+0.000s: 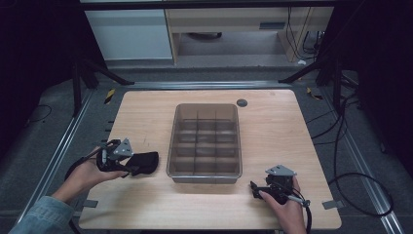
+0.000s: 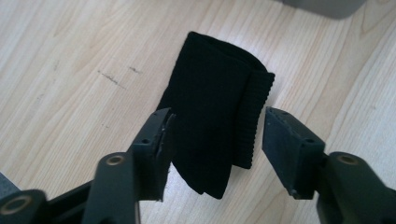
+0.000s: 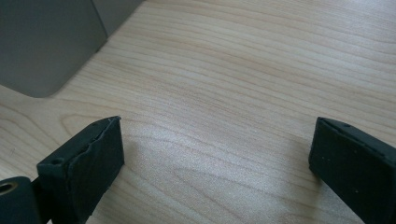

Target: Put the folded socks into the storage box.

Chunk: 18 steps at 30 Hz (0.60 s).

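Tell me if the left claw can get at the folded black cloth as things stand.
Probably yes: the left claw already straddles the folded black cloth on the bare table, its jaws either side, with nothing between them and the fabric.

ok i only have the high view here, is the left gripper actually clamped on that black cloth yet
Observer: Not yet. In the left gripper view the left gripper straddles the folded black cloth; one pad is at its edge, the other shows a gap.
Operator: is the cloth flat or bunched
Observer: Folded flat on the table, with a ribbed cuff along one side.
Operator: and the right one, holding anything
Observer: No. The right gripper has its jaws wide apart over bare wood, with a corner of the divided bin just ahead.
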Motion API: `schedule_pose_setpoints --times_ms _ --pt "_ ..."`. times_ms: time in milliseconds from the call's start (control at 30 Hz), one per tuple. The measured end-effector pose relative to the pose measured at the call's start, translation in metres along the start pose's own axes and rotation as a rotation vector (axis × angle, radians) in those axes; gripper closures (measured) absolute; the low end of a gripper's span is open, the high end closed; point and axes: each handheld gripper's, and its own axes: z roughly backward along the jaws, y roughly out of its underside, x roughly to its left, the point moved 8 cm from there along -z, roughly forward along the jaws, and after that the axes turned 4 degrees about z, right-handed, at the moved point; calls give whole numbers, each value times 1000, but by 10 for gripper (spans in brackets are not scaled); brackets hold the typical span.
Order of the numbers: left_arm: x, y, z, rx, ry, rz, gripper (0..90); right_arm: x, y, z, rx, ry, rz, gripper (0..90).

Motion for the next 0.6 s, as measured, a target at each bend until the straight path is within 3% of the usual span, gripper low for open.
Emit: schedule_pose_setpoints --times_ms 267,600 --pt "-6 -6 -9 8 18 -38 476 0 0 0 0 -3 2 36" --pt "-16 -5 -32 59 35 -86 390 0 0 0 0 -4 5 35"
